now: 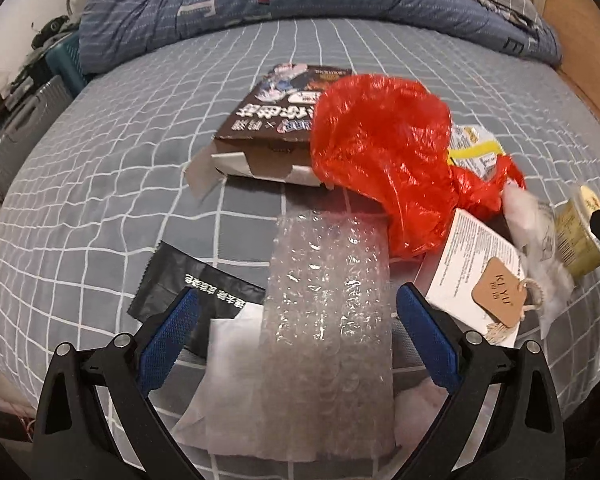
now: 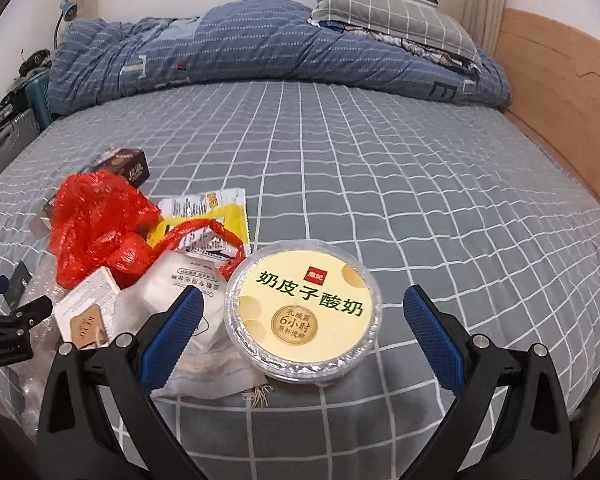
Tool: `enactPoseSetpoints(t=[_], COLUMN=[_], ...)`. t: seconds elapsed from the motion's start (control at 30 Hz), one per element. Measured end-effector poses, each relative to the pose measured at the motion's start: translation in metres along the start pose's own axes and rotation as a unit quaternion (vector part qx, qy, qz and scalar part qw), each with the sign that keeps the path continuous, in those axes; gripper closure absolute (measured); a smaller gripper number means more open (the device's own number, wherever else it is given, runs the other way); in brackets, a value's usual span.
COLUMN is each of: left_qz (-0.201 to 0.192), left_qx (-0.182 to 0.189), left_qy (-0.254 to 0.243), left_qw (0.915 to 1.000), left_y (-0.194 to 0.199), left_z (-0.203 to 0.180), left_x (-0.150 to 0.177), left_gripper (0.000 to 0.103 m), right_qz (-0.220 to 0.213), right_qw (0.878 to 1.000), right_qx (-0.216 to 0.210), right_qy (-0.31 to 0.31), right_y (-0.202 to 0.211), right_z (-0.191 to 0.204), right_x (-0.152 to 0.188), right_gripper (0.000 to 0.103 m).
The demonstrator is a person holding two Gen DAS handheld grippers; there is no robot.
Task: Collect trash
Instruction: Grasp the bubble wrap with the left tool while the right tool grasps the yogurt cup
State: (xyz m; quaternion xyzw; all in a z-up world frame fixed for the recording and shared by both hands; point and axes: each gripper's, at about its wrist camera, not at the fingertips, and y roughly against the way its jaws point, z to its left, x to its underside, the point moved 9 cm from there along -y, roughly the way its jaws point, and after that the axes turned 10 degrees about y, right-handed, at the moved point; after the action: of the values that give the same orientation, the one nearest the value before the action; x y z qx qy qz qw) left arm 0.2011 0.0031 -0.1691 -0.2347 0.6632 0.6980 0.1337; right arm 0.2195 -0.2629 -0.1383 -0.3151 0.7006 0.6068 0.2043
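Trash lies on the bed. In the left wrist view my left gripper [image 1: 296, 312] is open, its fingers either side of a sheet of bubble wrap [image 1: 328, 320]. Beyond are a red plastic bag [image 1: 384, 152], a dark printed box [image 1: 276, 120], a black wrapper [image 1: 188, 280] and a white leaflet with a brown tag [image 1: 496, 292]. In the right wrist view my right gripper [image 2: 304, 312] is open around a round yoghurt tub [image 2: 304, 316] with a yellow lid. A white pouch [image 2: 208, 344] lies under its left finger, next to the red bag [image 2: 100, 220].
The bed has a grey checked sheet [image 2: 420, 200]. A rolled blue quilt [image 2: 240, 52] and a pillow [image 2: 392, 12] lie at the far side. A wooden headboard [image 2: 560, 104] is on the right. A suitcase [image 1: 16, 136] stands left of the bed.
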Motion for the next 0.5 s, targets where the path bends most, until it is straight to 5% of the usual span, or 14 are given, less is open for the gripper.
enactPoseSetpoints(t=[0.5], left_qz=[0.031], left_qx=[0.039], left_qy=[-0.001], left_qw=[0.9988], left_y=[-0.015], left_z=[-0.014], left_x=[0.008], left_gripper=[0.041], right_qz=[0.015], right_qw=[1.0], right_qx=[-0.006], right_qy=[0.001], right_y=[-0.014], right_z=[0.002], right_x=[0.005], right_gripper=[0.013])
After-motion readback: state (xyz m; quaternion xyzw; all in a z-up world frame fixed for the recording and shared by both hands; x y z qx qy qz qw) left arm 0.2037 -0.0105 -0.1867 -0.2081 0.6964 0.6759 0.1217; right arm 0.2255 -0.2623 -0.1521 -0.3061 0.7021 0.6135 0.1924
